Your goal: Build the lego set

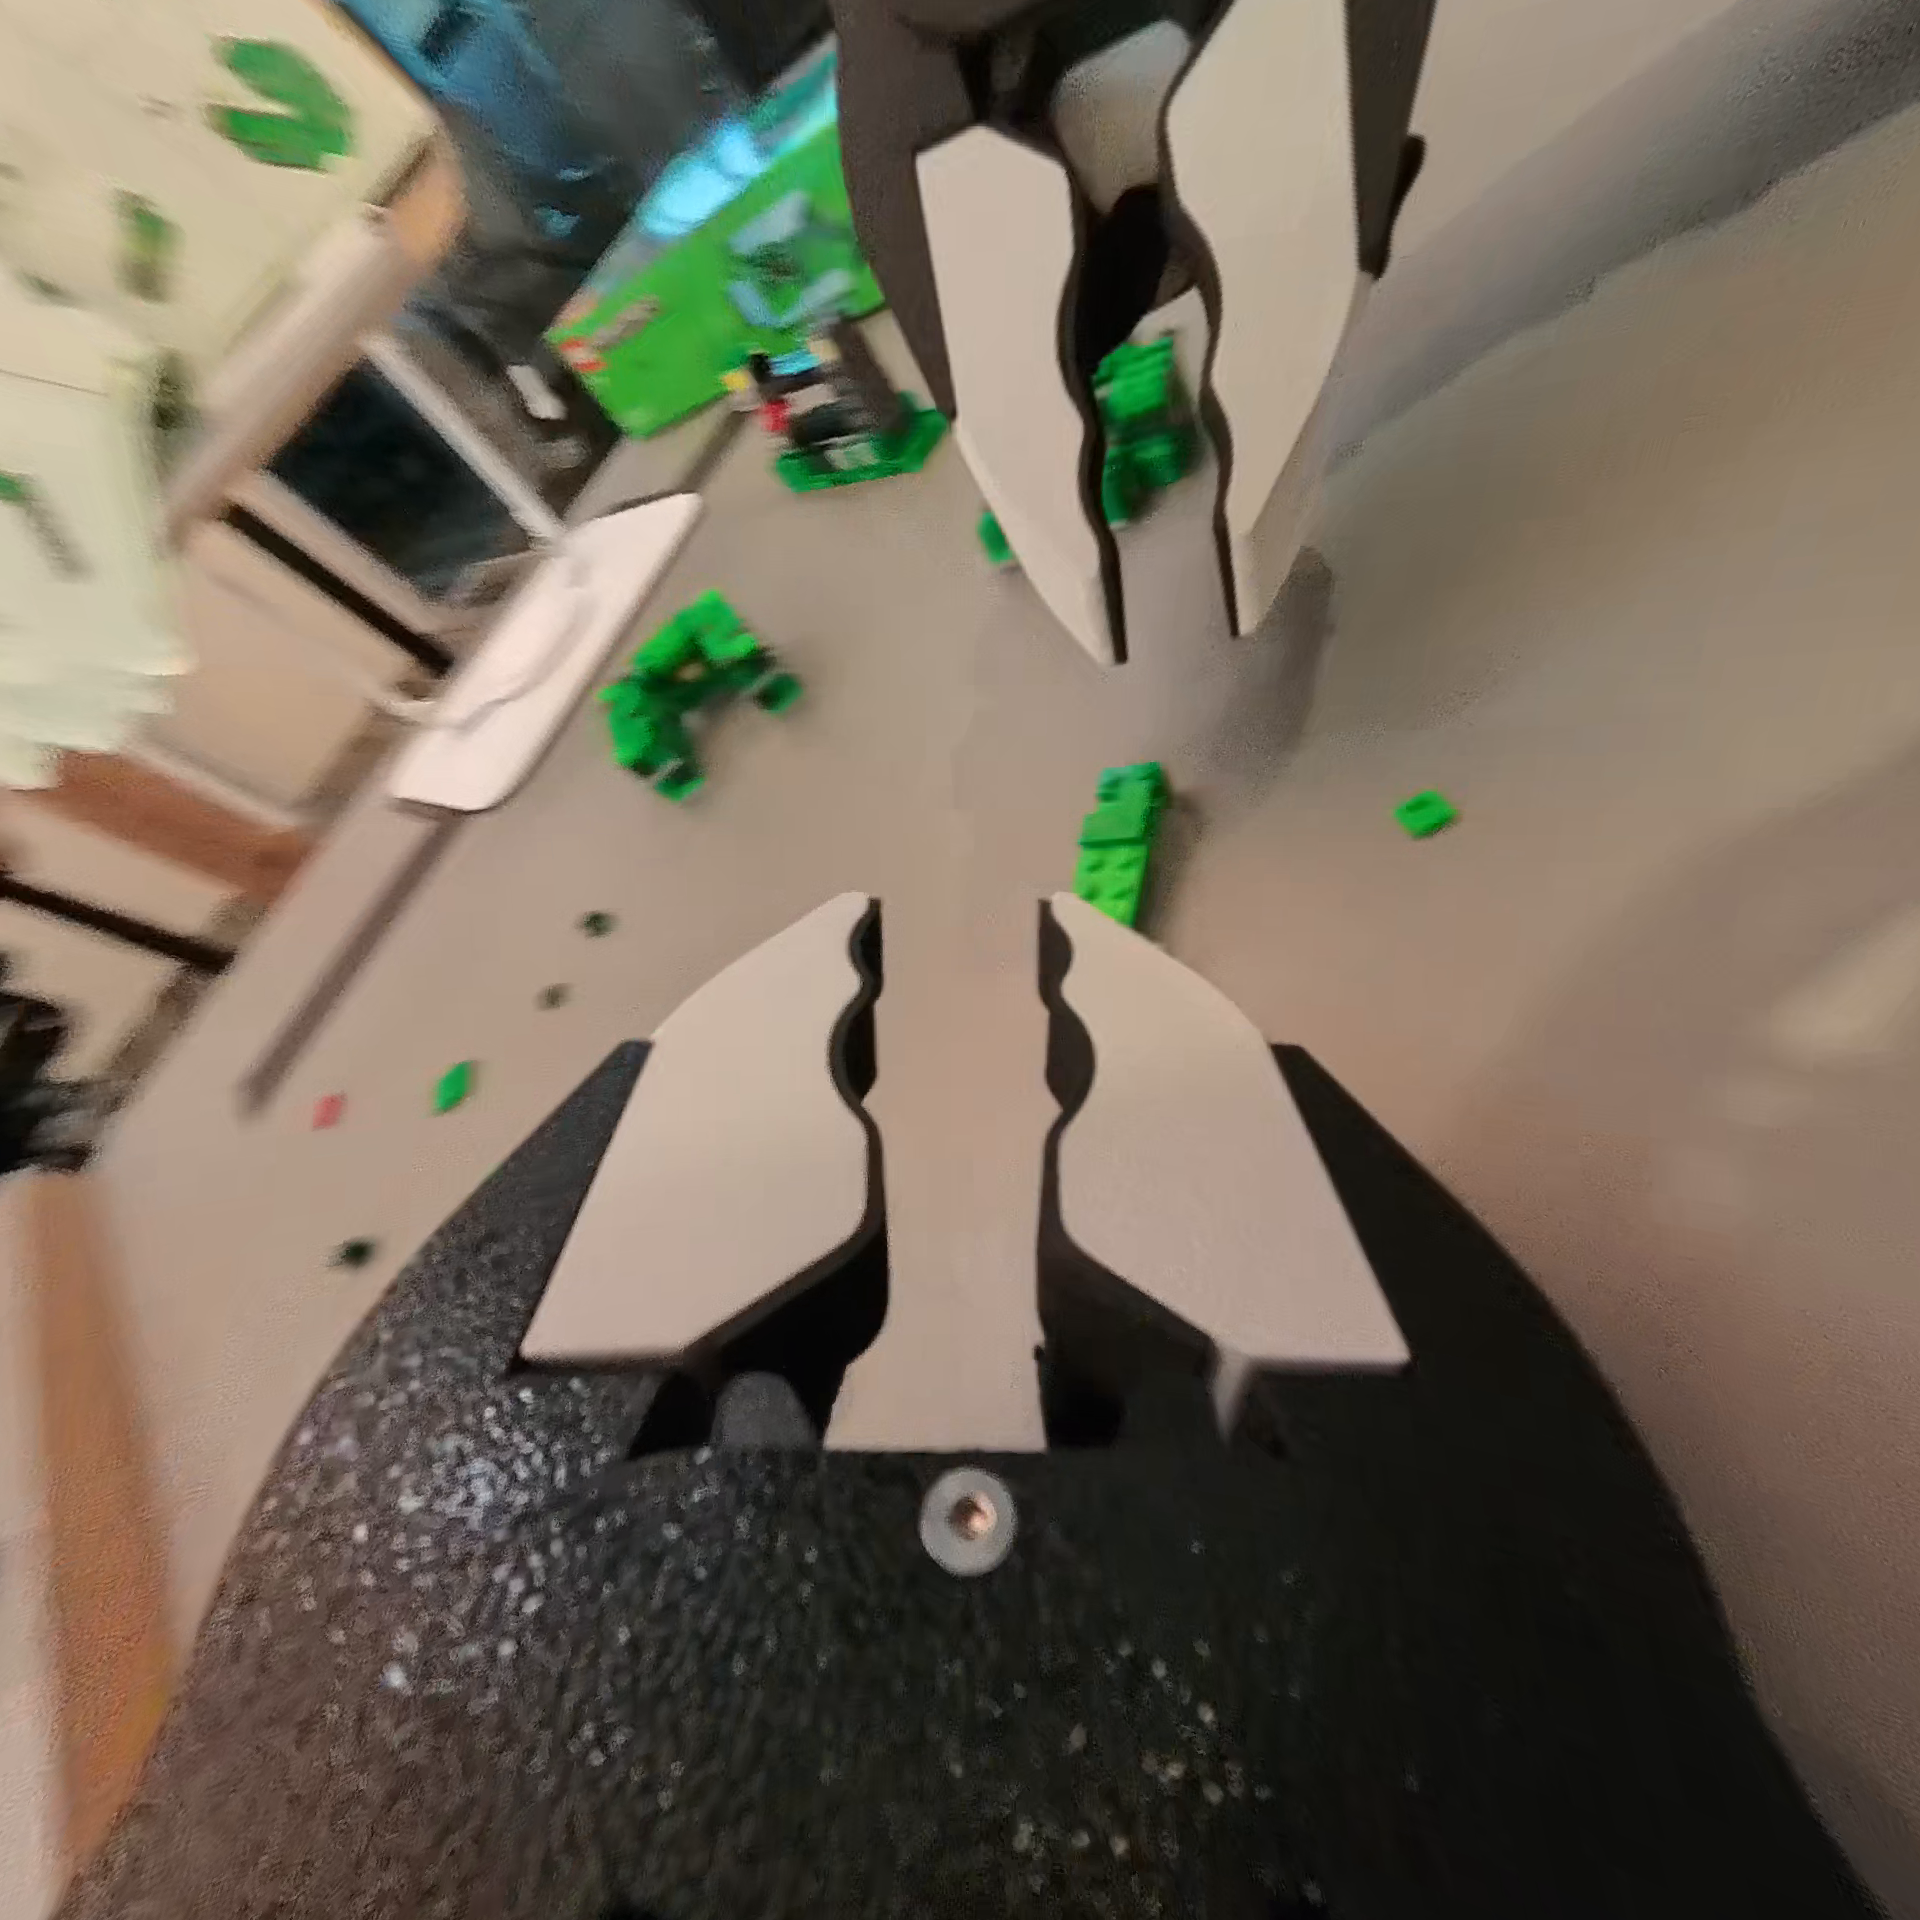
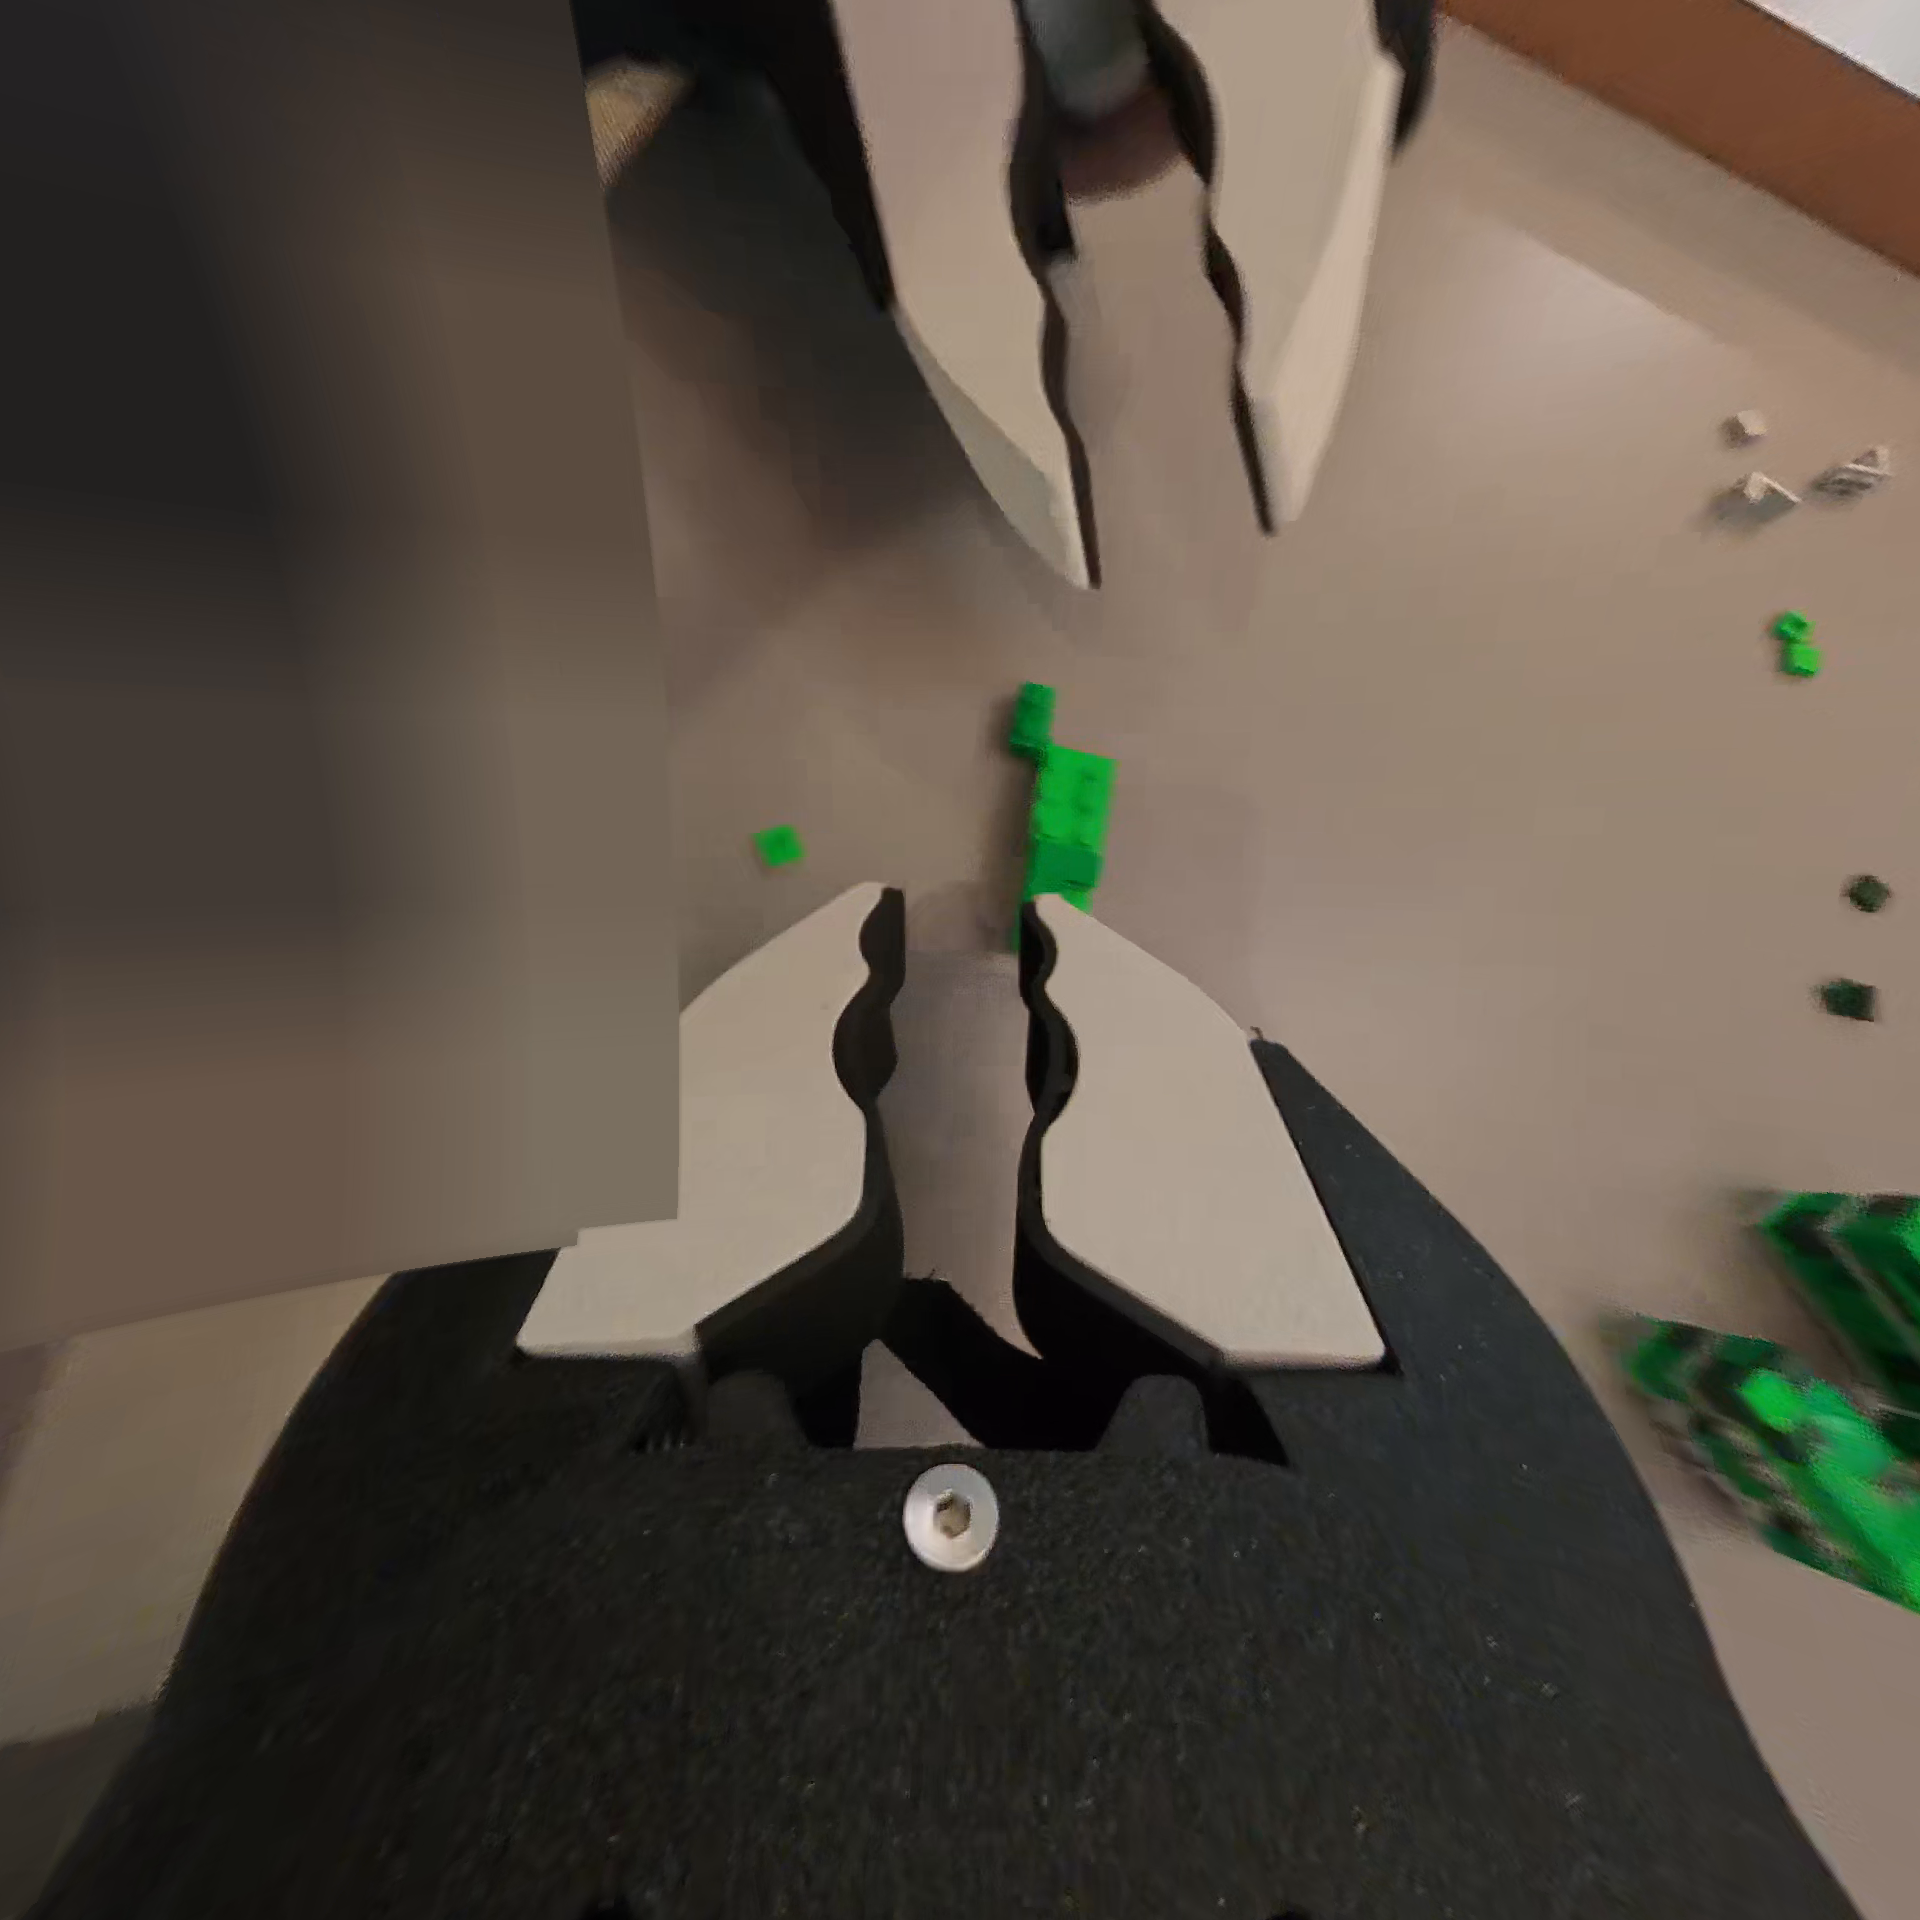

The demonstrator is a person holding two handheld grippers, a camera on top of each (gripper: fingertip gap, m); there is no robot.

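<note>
Two pairs of tongs face each other tip to tip over the grey bench (image 1: 1558, 935), and neither has hold of anything. My left tongs (image 1: 961, 914) stand partly open, bare bench showing between their pale fingers; my right tongs (image 2: 961, 909) are parted about as much and just as empty.

Between the two sets of tips, slightly off to one side, lies the small green brick assembly (image 1: 1122, 847), flat on the bench, a narrow run of bricks and plates with a stepped end. From the right wrist view it sits just beyond my right tongs' tip, one end hidden behind that finger. A single small green plate (image 1: 1425, 814) lies near it, apart.

What worries me:
- The assembly is off the line of both gaps. Closing now, I judge, would nip one edge and spin it or flick it away.
- It looks loosely stacked; a squeeze across the stepped end could pop a plate off.
- Both views are smeared with motion, so stud alignment is hard to judge. Pressing pieces together while moving could seat them crooked.
- With tips this near, my two tongs may knock each other.
- Larger green builds (image 1: 696, 696) and tiny dark pieces (image 2: 1849, 997) lie round about; a sweeping approach could scatter them.
</note>
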